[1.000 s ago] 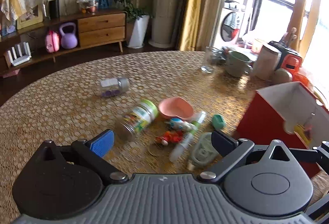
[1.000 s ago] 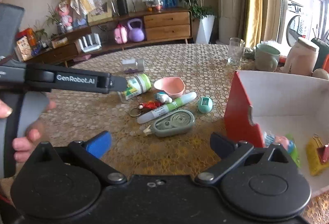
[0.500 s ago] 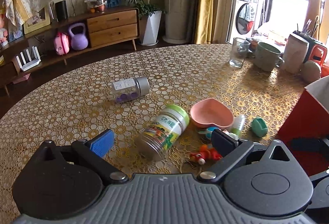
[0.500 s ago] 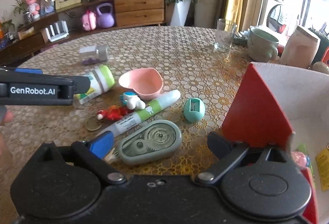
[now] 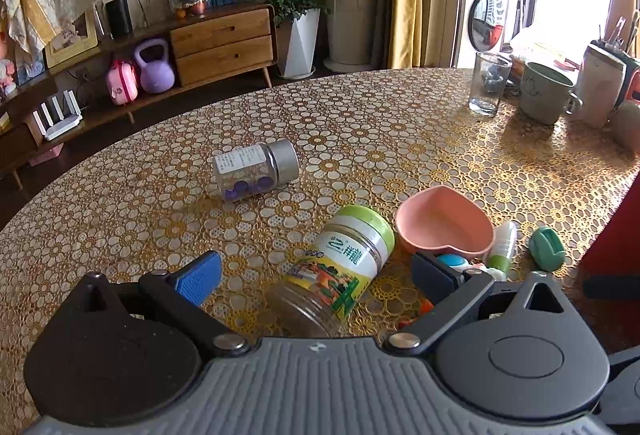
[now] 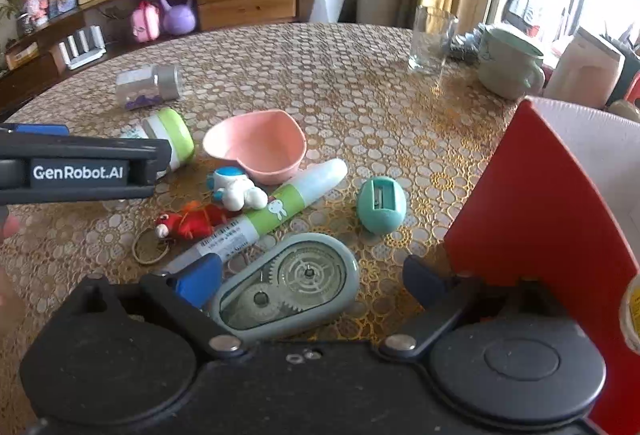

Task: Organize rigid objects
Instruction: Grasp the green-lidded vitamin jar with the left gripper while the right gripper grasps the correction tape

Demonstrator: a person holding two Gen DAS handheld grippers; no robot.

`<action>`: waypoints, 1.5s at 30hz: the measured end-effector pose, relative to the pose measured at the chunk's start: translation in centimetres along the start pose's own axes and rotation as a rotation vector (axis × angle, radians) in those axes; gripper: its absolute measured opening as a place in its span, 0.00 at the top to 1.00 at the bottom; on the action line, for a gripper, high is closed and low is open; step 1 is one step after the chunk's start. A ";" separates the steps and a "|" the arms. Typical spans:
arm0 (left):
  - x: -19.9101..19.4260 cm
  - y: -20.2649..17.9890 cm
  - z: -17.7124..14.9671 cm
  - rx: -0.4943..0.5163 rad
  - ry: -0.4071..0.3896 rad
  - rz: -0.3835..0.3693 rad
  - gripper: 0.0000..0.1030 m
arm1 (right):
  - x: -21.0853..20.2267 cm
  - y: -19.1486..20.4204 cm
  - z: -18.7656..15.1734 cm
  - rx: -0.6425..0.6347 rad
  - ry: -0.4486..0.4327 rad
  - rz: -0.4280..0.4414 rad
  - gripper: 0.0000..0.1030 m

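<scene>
Both open & empty: left gripper [image 5: 316, 275] straddles green-lid jar [image 5: 336, 271] lying on its side btw its fingers, prob light, hard, slick & prone to roll so clamp mid-body; right gripper [image 6: 312, 281] straddles correction-tape case [image 6: 286, 289], red box [image 6: 556, 235] just right.

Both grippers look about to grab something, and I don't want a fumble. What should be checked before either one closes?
1. Left gripper open: ok, nothing held.
2. Green-lidded jar between the left gripper's fingers: ok, it lies on its side in the gap.
3. Right gripper open: ok, nothing held.
4. Correction tape dispenser lined up with the right gripper: ok, it lies flat between the fingers.
5. Clutter near the dispenser: not ok, the white-and-green pen runs close by the blue finger pad.
6. Room in the red box: cannot tell, its inside is mostly out of view.
</scene>
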State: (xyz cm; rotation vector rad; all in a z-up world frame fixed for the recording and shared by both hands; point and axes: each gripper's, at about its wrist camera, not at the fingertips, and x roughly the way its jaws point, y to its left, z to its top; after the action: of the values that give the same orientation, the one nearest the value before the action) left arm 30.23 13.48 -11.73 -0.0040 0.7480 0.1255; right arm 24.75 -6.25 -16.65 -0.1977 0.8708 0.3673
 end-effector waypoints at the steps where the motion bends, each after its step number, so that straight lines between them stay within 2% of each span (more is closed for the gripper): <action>1: 0.2 0.0 0.1 -0.001 0.002 0.003 0.01 | 0.1 0.0 -0.1 -0.001 0.002 -0.001 0.06; 7: 1.6 0.1 0.0 0.010 0.013 0.017 0.02 | -0.1 -0.7 -1.0 0.002 0.021 0.018 0.07; 10: 2.1 0.4 -0.2 0.003 0.021 0.013 0.03 | -0.5 -1.0 -1.6 -0.007 -0.002 0.028 0.09; 14: 2.5 0.6 -0.3 -0.009 0.021 -0.006 0.11 | -1.0 -1.0 -1.9 -0.013 -0.013 0.035 0.14; 18: 2.7 0.3 -0.4 -0.009 0.024 -0.040 0.29 | -1.4 -0.9 -2.2 -0.012 -0.031 0.039 0.29; 19: 2.7 0.1 -0.4 -0.003 0.026 -0.044 0.36 | -1.5 -0.9 -2.2 -0.013 -0.037 0.041 0.35; 22: 2.6 -0.6 -0.4 0.017 0.024 -0.039 0.43 | -1.7 -1.0 -2.3 -0.007 -0.044 0.038 0.38; 24: 2.5 -0.9 -0.4 0.027 0.020 -0.026 0.49 | -1.9 -1.1 -2.4 -0.005 -0.053 0.034 0.44; 25: 2.5 -1.0 -0.3 0.024 0.021 -0.020 0.50 | -2.0 -1.1 -2.4 -0.005 -0.059 0.035 0.55; 26: 2.4 -0.9 -0.3 0.015 0.023 -0.012 0.53 | -2.0 -1.2 -2.4 -0.007 -0.061 0.035 0.59; 28: 2.3 -0.7 -0.4 0.006 0.023 -0.004 0.56 | -2.2 -1.5 -2.5 -0.003 -0.065 0.046 0.60; 34: 1.3 -0.2 -0.8 -0.020 0.031 0.010 0.57 | -4.0 -1.9 -2.7 -0.002 -0.120 0.057 0.60; 45: -3.3 0.8 -2.1 -0.063 0.032 -0.005 0.58 | -8.1 -2.8 -3.2 -0.001 -0.191 0.113 0.61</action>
State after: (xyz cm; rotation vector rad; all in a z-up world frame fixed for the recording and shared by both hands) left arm 26.35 13.84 -10.98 -0.0675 0.7754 0.1445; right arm 18.83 -11.73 -12.39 -0.1120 0.6949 0.4839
